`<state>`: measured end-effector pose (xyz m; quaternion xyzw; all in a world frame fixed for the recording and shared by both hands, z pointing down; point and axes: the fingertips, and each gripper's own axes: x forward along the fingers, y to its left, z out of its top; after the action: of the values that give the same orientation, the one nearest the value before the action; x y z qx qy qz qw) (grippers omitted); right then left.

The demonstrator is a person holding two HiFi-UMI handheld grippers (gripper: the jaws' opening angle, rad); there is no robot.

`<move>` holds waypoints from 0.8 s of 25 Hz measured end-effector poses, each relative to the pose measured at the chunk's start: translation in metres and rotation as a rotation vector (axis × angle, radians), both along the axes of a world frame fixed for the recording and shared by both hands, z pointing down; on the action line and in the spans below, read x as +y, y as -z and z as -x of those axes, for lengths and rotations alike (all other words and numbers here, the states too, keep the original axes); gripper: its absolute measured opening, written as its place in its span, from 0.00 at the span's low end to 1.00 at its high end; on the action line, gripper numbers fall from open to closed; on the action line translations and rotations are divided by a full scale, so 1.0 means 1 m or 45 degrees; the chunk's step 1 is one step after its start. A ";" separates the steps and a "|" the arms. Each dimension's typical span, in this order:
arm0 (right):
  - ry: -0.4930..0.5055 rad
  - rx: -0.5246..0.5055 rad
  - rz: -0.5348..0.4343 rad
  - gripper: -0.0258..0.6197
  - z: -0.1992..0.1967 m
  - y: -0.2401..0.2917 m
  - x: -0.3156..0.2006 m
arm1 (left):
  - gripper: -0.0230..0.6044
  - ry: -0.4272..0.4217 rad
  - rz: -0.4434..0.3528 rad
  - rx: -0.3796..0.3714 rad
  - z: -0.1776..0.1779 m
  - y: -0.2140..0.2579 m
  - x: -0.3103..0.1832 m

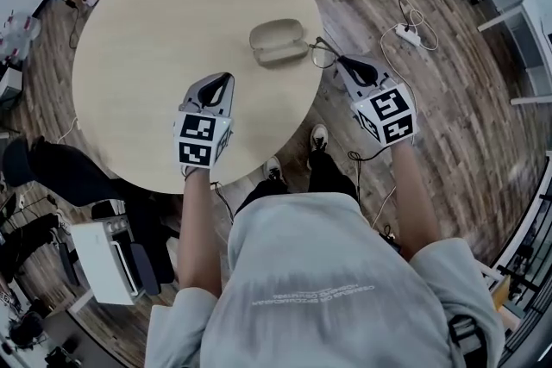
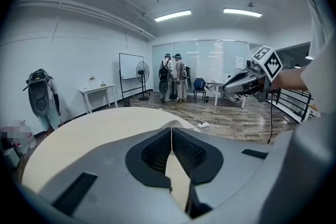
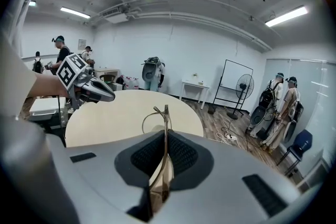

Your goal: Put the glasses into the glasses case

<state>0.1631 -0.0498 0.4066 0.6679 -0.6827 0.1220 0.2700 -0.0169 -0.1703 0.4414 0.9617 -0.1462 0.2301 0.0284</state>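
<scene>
Table (image 1: 138,21), round and pale, takes up most of what I see looking down, and it stands on a dark plank floor (image 1: 466,142). White cables run across the boards to a power strip (image 1: 405,34) on the far right. The glasses case (image 1: 278,41) lies open on the table, near the right-hand edge.

My right gripper (image 1: 345,63) has its jaws pressed on one arm of the glasses (image 1: 323,53). I hold them at the table's rim, just beside the case and not in it. In the right gripper view the thin metal arm stands up between the pads, with a lens ring of the glasses (image 3: 152,120) out in front over the tabletop.

My left gripper (image 1: 222,84) hangs over the near part of the table. Its jaws are closed tip to tip with nothing between them.

The room is large and white-walled, with strip lights on the ceiling. At the far end stand a whiteboard (image 2: 131,66), a fan (image 2: 143,72), a small white side table (image 2: 97,93) and a blue chair (image 2: 199,84). Two people (image 2: 173,76) stand there too.
</scene>
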 end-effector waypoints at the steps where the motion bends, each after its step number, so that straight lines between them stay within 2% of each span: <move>1: 0.015 -0.001 0.006 0.06 -0.001 -0.002 -0.004 | 0.06 0.011 0.004 -0.002 -0.001 -0.001 -0.001; 12: 0.247 -0.029 0.084 0.06 -0.017 -0.024 -0.053 | 0.06 0.182 0.034 -0.033 -0.010 -0.008 -0.014; 20: 0.394 -0.044 0.109 0.06 -0.027 -0.038 -0.093 | 0.06 0.277 0.043 -0.089 -0.015 -0.011 -0.024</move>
<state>0.1898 -0.1429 0.4449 0.5405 -0.7761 0.1195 0.3020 -0.0018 -0.1946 0.4525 0.9308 -0.2469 0.2617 0.0642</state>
